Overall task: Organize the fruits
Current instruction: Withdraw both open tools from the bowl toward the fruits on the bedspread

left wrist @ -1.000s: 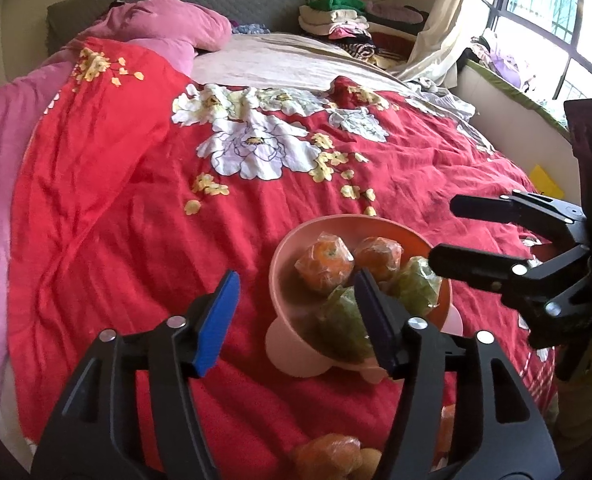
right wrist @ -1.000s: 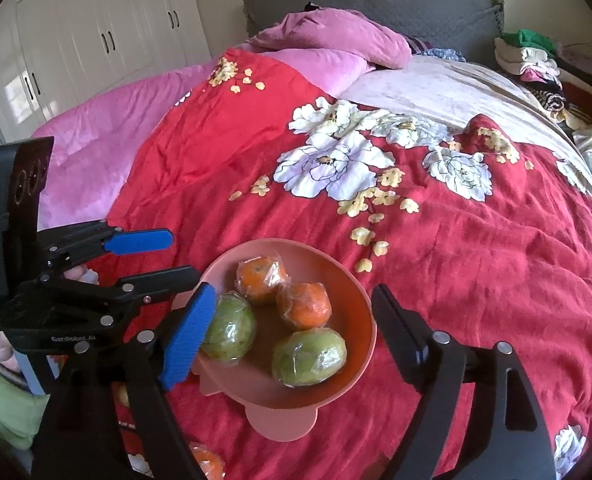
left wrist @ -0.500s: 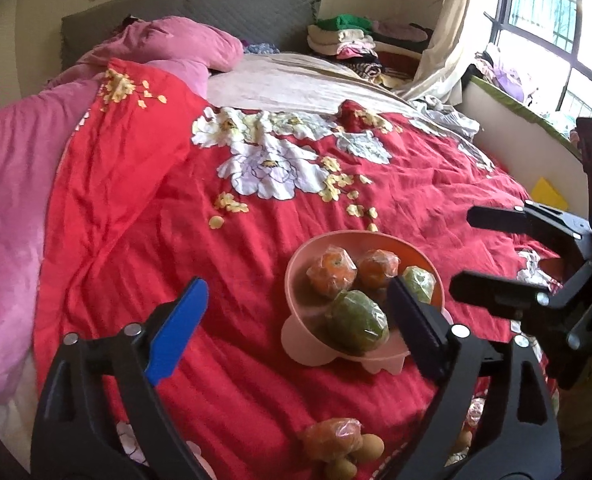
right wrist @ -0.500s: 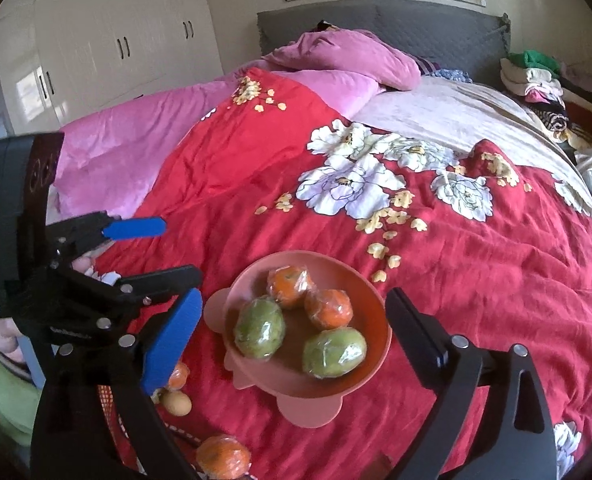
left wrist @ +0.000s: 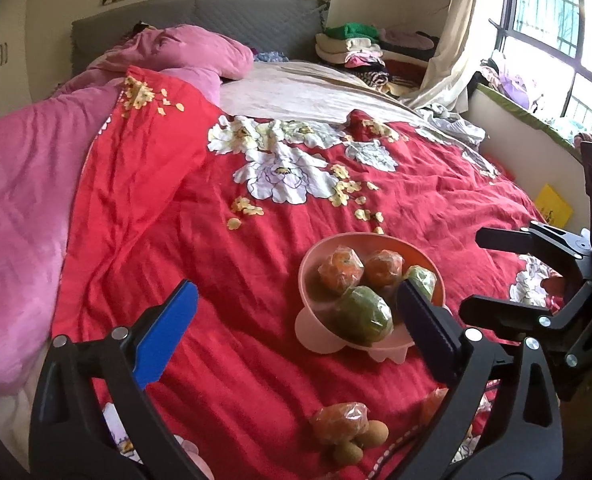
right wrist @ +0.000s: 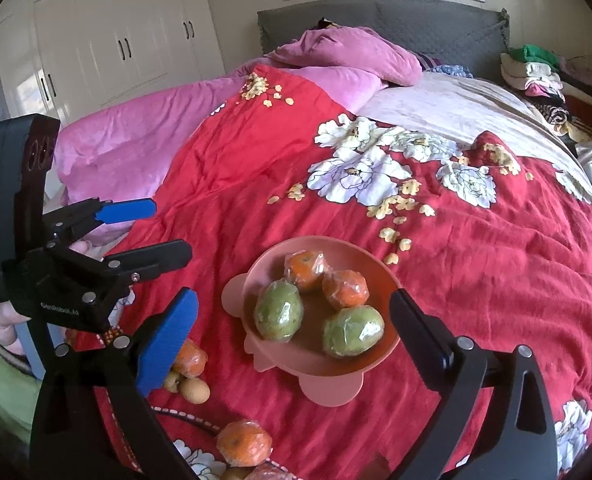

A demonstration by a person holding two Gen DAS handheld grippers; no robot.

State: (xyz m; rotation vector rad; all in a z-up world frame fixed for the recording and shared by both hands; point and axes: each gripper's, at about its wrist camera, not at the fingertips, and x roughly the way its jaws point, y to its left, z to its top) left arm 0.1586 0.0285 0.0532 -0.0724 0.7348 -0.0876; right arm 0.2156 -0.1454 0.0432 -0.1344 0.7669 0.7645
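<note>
A pink bowl sits on the red flowered bedspread. It holds two wrapped oranges and two wrapped green fruits. Loose wrapped oranges and small brown longans lie on the bedspread in front of the bowl. My left gripper is open and empty, left of and nearer than the bowl. My right gripper is open and empty, its fingers either side of the bowl, raised above it. Each gripper shows in the other's view.
A pink duvet lies along the left side of the bed. Folded clothes are stacked at the far right by the grey headboard. A window ledge runs along the right. White wardrobes stand at the left.
Both grippers have pulled back and up from the bowl. The bowl looks smaller, and the loose oranges and longans in front of it have come into view.
</note>
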